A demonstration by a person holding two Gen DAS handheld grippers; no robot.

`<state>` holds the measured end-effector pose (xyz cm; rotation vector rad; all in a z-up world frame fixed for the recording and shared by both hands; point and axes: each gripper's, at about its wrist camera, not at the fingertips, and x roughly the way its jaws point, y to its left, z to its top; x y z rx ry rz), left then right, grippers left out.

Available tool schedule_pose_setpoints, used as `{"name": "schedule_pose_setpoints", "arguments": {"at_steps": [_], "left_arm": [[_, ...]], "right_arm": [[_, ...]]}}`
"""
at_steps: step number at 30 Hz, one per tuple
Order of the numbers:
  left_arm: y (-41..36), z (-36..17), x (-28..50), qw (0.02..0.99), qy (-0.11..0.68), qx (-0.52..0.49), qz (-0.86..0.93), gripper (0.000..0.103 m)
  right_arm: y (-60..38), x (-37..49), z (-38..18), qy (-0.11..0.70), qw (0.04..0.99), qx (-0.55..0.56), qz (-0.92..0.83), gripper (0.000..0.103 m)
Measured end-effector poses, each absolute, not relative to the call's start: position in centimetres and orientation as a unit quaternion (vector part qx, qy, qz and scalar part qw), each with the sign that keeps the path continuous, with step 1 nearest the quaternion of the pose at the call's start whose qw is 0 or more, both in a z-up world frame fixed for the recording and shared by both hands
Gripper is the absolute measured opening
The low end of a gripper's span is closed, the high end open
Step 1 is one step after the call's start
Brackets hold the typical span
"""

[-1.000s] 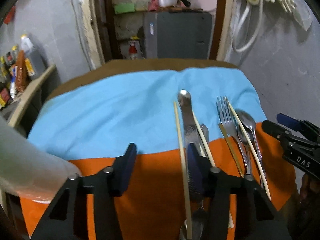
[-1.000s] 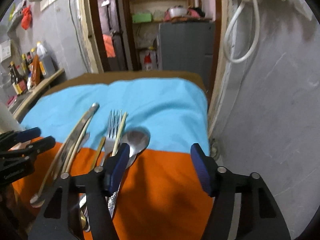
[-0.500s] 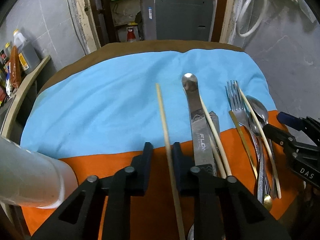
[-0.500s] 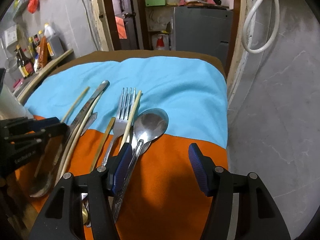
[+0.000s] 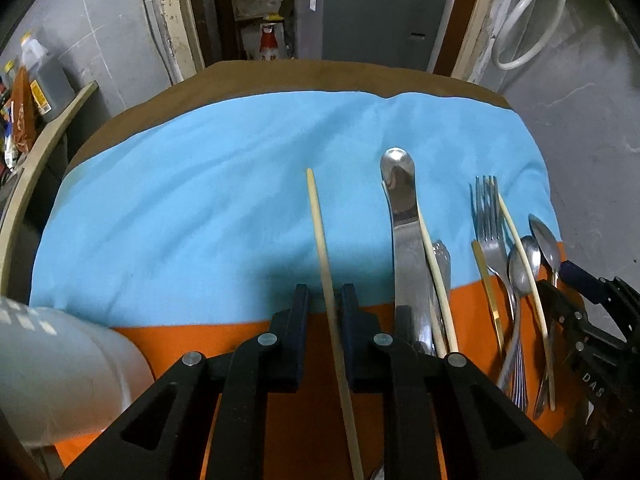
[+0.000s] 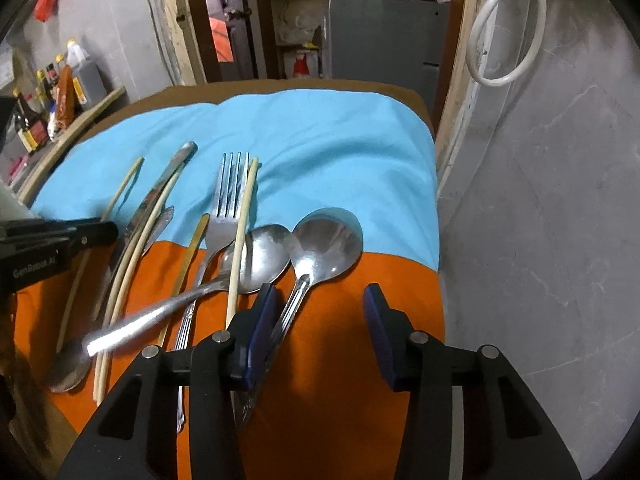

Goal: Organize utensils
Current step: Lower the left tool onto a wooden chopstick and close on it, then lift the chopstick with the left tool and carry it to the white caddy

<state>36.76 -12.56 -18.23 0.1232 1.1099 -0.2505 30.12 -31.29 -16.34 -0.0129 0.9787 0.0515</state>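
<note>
My left gripper (image 5: 325, 300) is shut on a pale chopstick (image 5: 320, 224) and holds it above the blue and orange cloth (image 5: 200, 208). To its right lie a table knife (image 5: 404, 224) with a second chopstick (image 5: 434, 272) on it, a fork (image 5: 490, 224), a gold utensil (image 5: 486, 280), a third chopstick (image 5: 520, 256) and spoons (image 5: 520, 268). My right gripper (image 6: 320, 304) is open and empty, low over the orange cloth; a large spoon (image 6: 328, 240) lies by its left finger, with a second spoon (image 6: 264, 252) and the fork (image 6: 228, 196) further left.
A white cylindrical container (image 5: 60, 372) stands at the near left of the table. A grey wall (image 6: 540, 200) runs close along the table's right edge. A shelf with bottles (image 6: 44, 96) is at the left. A doorway and a grey cabinet (image 5: 368, 16) are behind.
My left gripper closed from wide open onto the chopstick and carried it left, away from the knife. My right gripper moved closer to the spoons, staying open.
</note>
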Motion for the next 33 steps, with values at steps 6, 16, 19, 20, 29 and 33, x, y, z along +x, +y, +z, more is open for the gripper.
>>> {"name": "schedule_pose_setpoints", "arguments": {"at_steps": [6, 16, 19, 20, 29, 33], "left_arm": [[-12.5, -18.1, 36.8, 0.837, 0.532, 0.053, -0.118, 0.002], [-10.1, -16.1, 32.5, 0.852, 0.500, -0.050, -0.145, 0.002], [-9.8, -14.8, 30.4, 0.869, 0.464, -0.062, -0.158, 0.002], [-9.6, -14.3, 29.7, 0.875, 0.451, -0.068, -0.162, 0.002], [-8.7, -11.1, 26.2, 0.900, 0.382, -0.092, -0.190, 0.002], [-7.1, -8.9, 25.1, 0.910, 0.348, -0.108, -0.201, 0.002]], "right_arm": [[-31.3, 31.4, -16.2, 0.477, 0.878, 0.014, 0.020, 0.026], [-34.0, 29.8, -15.5, 0.458, 0.876, 0.143, 0.057, 0.003], [-34.1, 28.0, -15.0, 0.430, 0.884, 0.167, 0.075, 0.003], [-33.7, 27.4, -14.8, 0.422, 0.890, 0.156, 0.077, 0.003], [-31.3, 23.3, -11.3, 0.344, 0.925, 0.130, 0.092, 0.001], [-29.1, 21.7, -8.6, 0.297, 0.942, 0.108, 0.111, 0.000]]}}
